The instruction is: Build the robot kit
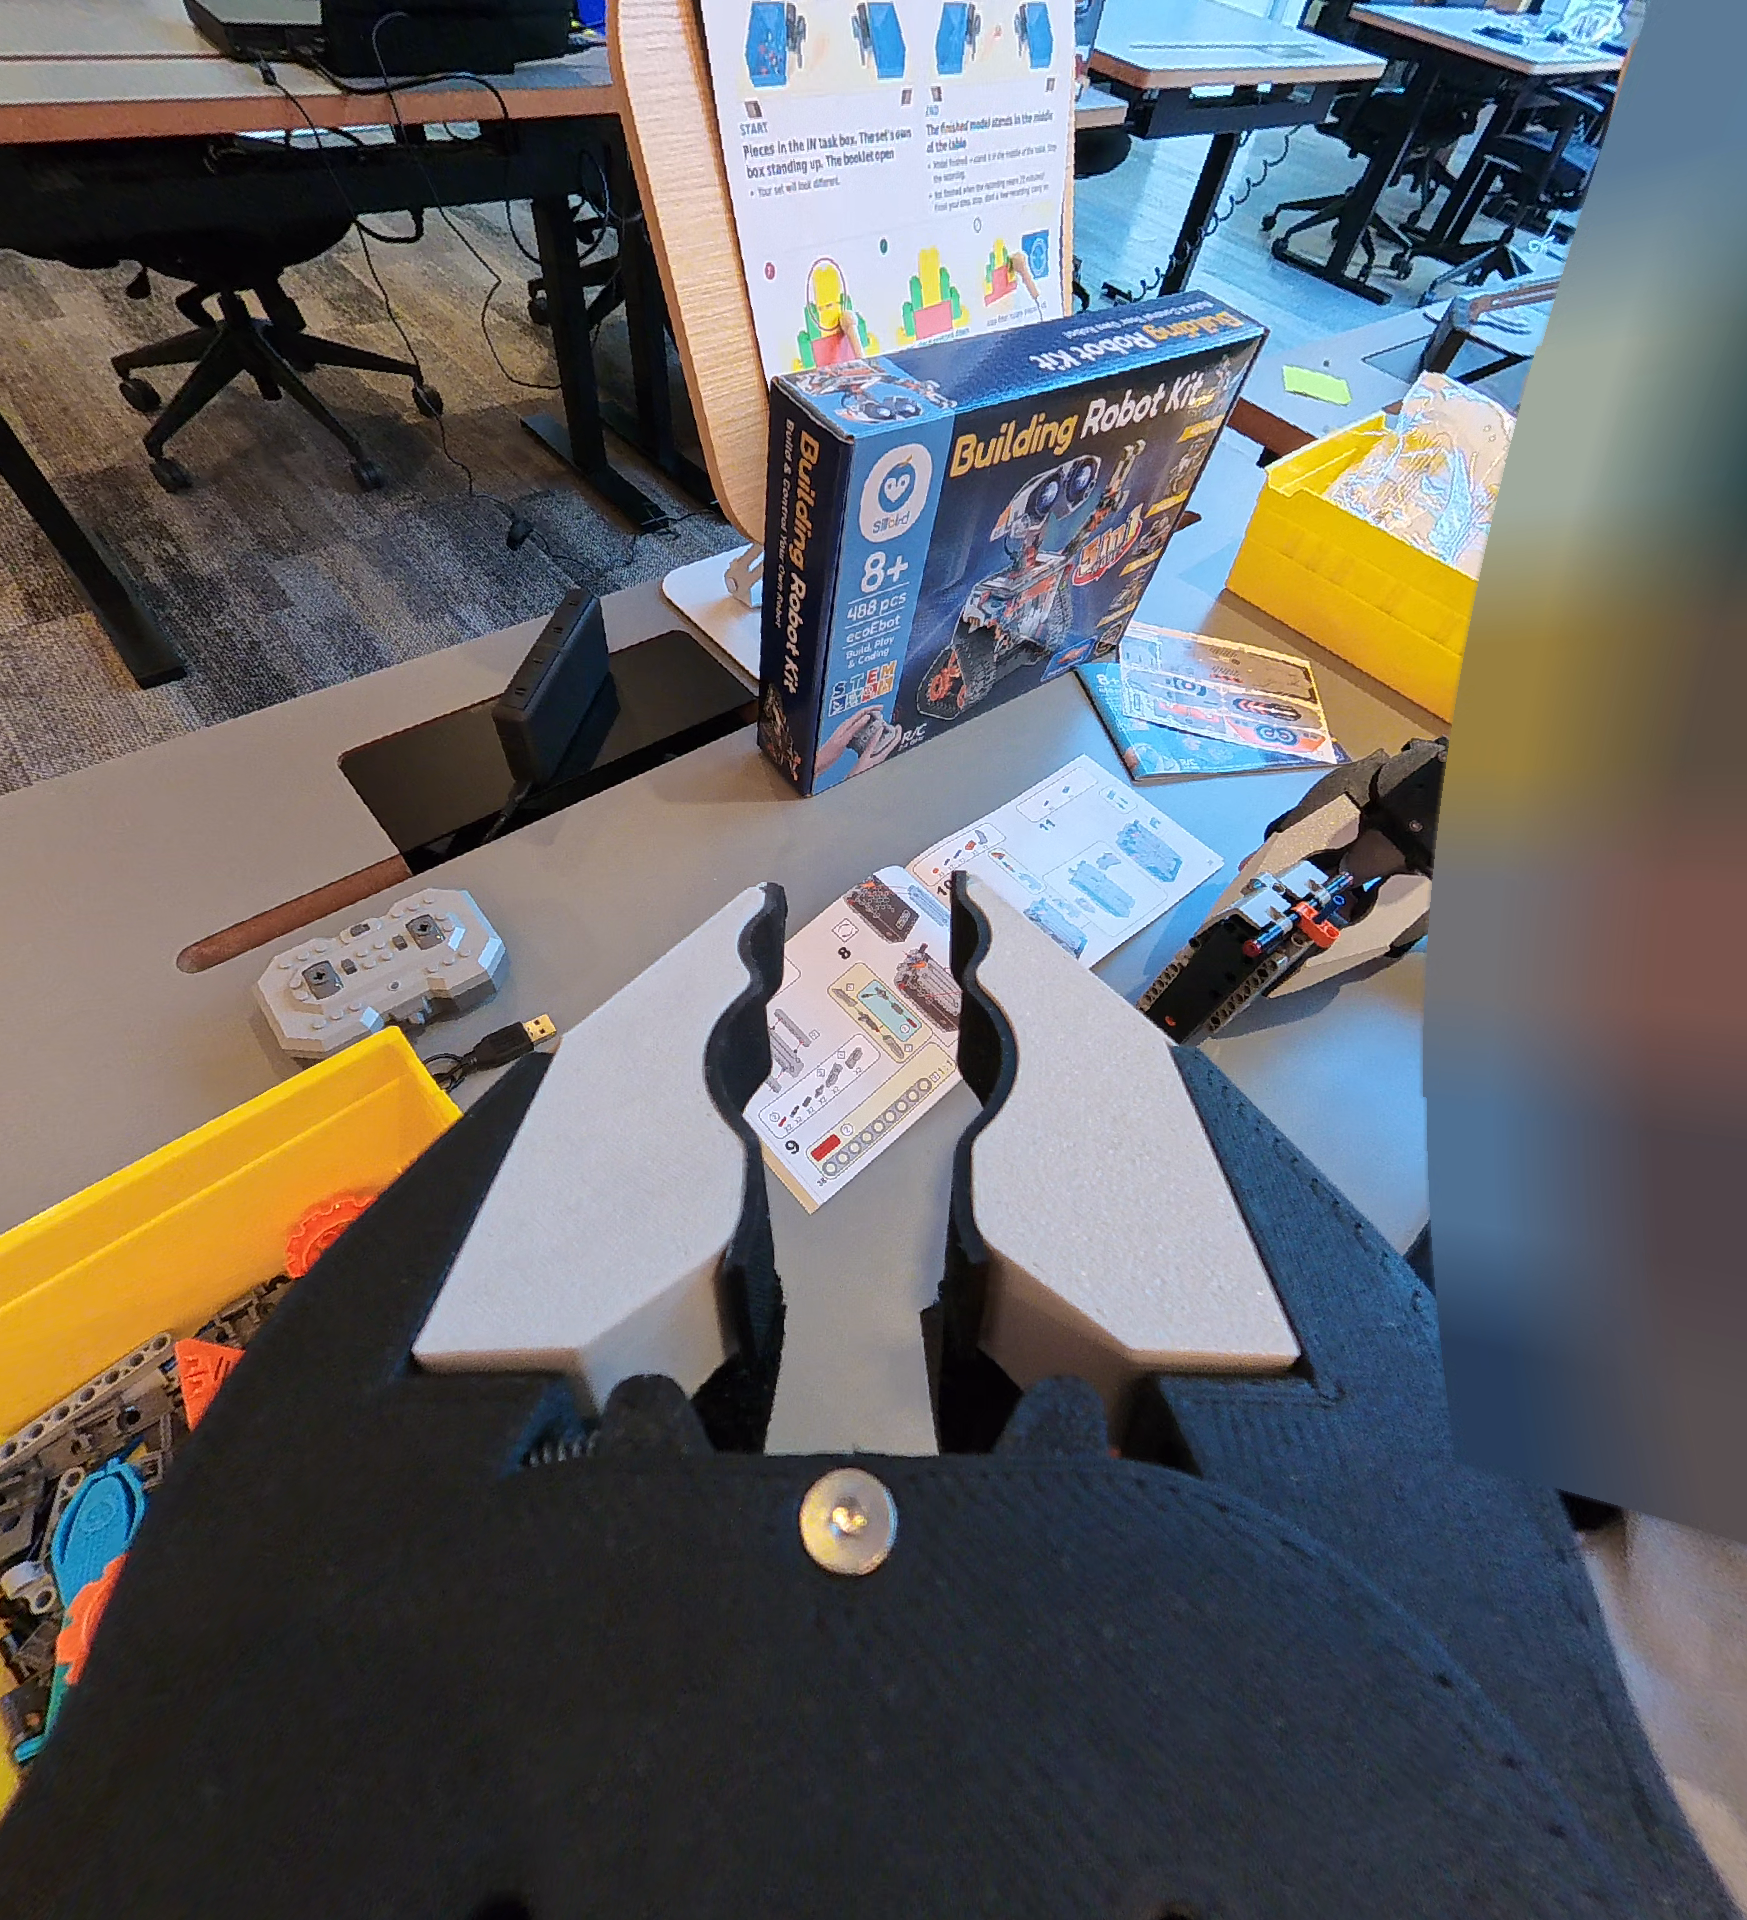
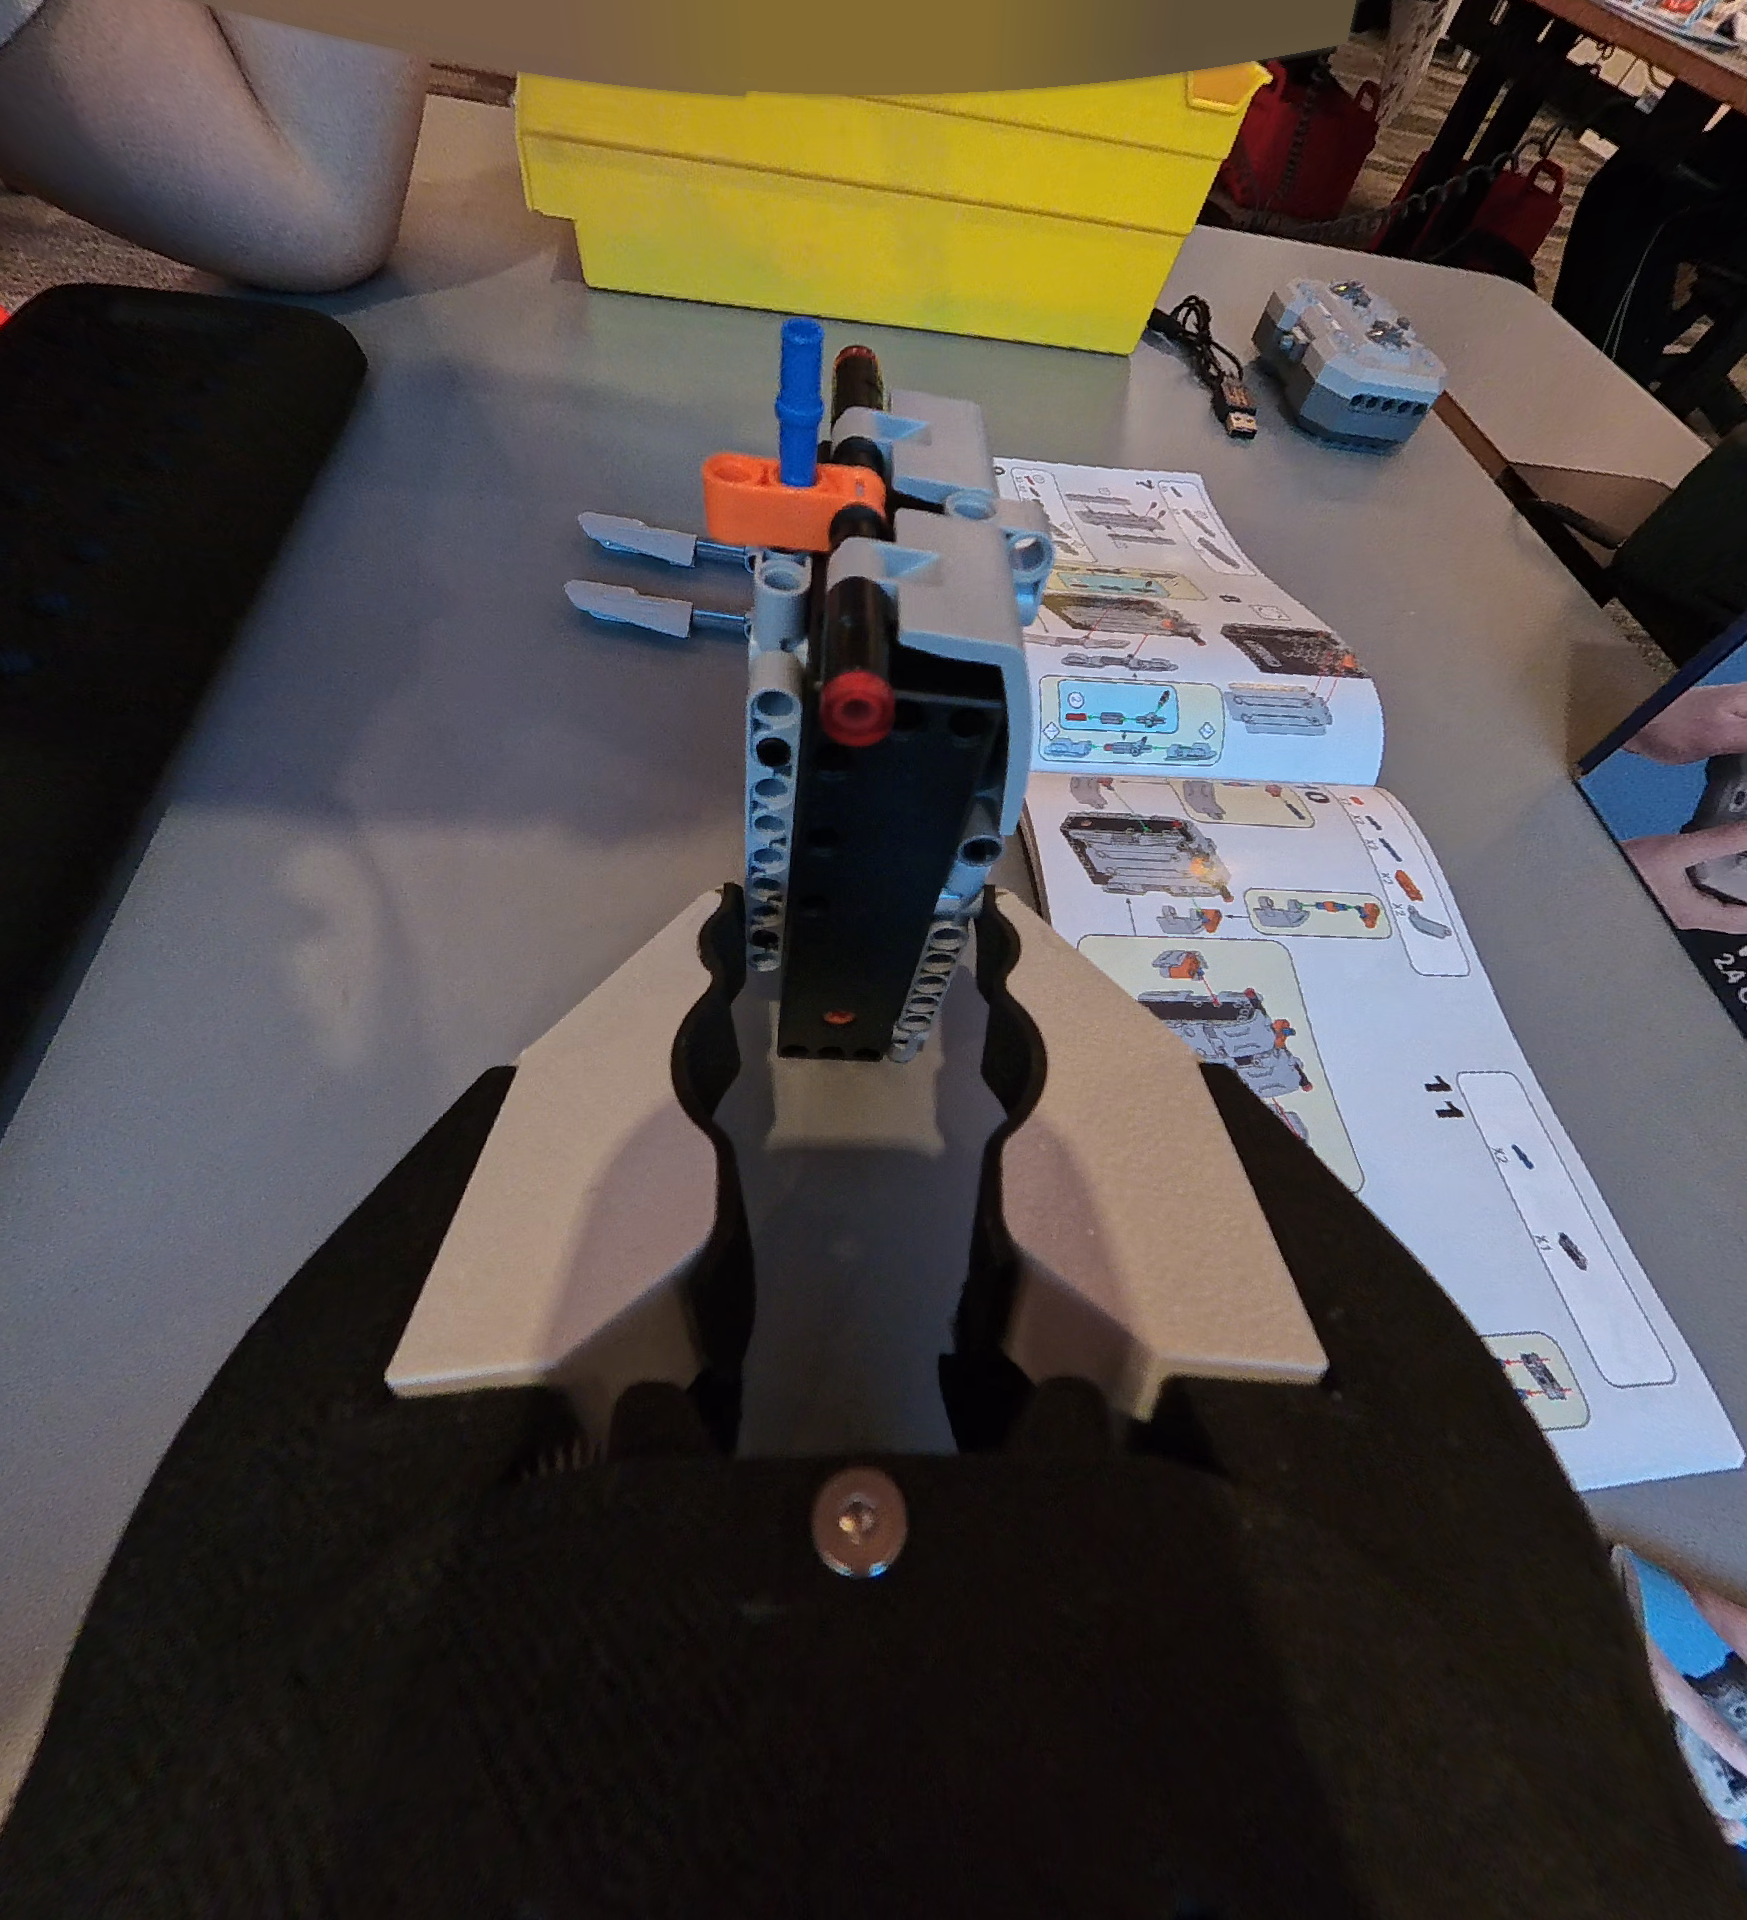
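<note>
My right gripper (image 2: 853, 925) is shut on a partly built brick model (image 2: 879, 748), a black and grey block with an orange connector (image 2: 786, 504), a blue pin and a red pin on top. It holds the model over the grey table (image 2: 433, 727). The model and right gripper also show in the left wrist view (image 1: 1274, 935). My left gripper (image 1: 864, 904) is open and empty, above the open instruction booklet (image 1: 1004, 966), which also shows in the right wrist view (image 2: 1316, 935). A yellow bin of loose bricks (image 1: 121, 1299) lies below left of it.
A kit box (image 1: 983, 540) stands upright behind the booklet. A grey remote controller (image 1: 381, 966) and a USB cable (image 1: 505, 1039) lie at the left. A second yellow bin (image 1: 1368, 551) sits at the right. A sign board stands behind the box. A black mat (image 2: 69, 675) lies on the table. The tips of one gripper are about 35 cm away from the tips of the other.
</note>
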Action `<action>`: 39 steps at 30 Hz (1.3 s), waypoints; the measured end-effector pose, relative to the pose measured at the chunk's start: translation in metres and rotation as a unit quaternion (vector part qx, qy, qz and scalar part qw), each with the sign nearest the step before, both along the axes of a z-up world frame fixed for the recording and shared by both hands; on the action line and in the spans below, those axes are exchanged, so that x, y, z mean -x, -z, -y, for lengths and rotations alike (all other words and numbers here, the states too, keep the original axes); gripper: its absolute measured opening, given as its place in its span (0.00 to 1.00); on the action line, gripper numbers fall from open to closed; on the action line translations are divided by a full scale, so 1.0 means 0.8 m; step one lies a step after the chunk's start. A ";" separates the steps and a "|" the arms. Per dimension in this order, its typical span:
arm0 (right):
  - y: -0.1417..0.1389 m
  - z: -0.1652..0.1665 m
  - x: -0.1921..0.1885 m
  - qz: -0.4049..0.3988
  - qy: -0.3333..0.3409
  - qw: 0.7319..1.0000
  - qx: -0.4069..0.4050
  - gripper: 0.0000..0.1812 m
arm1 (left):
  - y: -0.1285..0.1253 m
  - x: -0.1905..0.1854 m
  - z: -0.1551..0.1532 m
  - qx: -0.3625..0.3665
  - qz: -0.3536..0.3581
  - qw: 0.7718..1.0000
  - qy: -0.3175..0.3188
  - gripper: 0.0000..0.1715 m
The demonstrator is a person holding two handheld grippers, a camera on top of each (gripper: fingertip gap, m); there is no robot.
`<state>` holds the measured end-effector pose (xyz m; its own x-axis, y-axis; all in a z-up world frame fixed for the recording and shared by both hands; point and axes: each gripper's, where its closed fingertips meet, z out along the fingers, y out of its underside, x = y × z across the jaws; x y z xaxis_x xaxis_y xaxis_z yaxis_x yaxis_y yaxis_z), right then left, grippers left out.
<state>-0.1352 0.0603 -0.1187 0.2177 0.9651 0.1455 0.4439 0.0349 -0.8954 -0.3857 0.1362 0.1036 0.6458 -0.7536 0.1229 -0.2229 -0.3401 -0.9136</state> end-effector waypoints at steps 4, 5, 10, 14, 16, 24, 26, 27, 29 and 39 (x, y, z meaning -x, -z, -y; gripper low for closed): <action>0.000 0.000 0.000 0.000 0.000 1.000 -0.001 0.24 | 0.001 -0.001 -0.001 0.002 -0.002 1.000 0.001 0.17; 0.000 0.000 0.000 0.000 0.000 1.000 -0.002 0.24 | 0.002 -0.002 -0.001 0.002 -0.002 1.000 0.001 0.17; 0.003 0.000 -0.001 0.004 0.000 1.000 -0.004 0.24 | 0.004 -0.003 -0.001 0.005 -0.004 1.000 0.002 0.17; 0.003 0.000 -0.001 0.004 0.000 1.000 -0.003 0.24 | 0.002 -0.002 0.000 0.003 -0.003 1.000 0.002 0.17; 0.004 0.000 -0.001 0.004 -0.001 1.000 -0.003 0.24 | 0.001 -0.002 0.000 0.002 -0.001 1.000 0.001 0.17; -0.001 0.003 -0.006 0.001 -0.007 1.000 0.001 0.26 | 0.007 -0.006 0.001 0.010 -0.010 1.000 0.007 0.18; -0.007 0.014 -0.011 -0.008 -0.027 0.999 0.039 0.29 | 0.018 -0.011 0.000 0.023 -0.025 0.999 0.011 0.17; -0.011 0.020 -0.016 -0.011 -0.036 0.997 0.072 0.31 | 0.027 -0.015 -0.001 0.033 -0.040 0.999 0.015 0.17; -0.021 0.025 -0.033 -0.030 -0.039 0.992 0.117 0.32 | 0.046 -0.026 -0.003 0.051 -0.073 0.996 0.028 0.17; -0.094 -0.052 -0.106 -0.151 0.072 0.981 0.094 0.00 | 0.151 -0.085 -0.004 0.144 -0.216 0.956 0.133 0.00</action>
<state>-0.0506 0.1020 -0.0438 0.3600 0.9245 -0.1251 0.1448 -0.1878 -0.9715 -0.3175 0.1395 -0.0175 0.4734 -0.8733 0.1151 -0.6726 -0.4427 -0.5929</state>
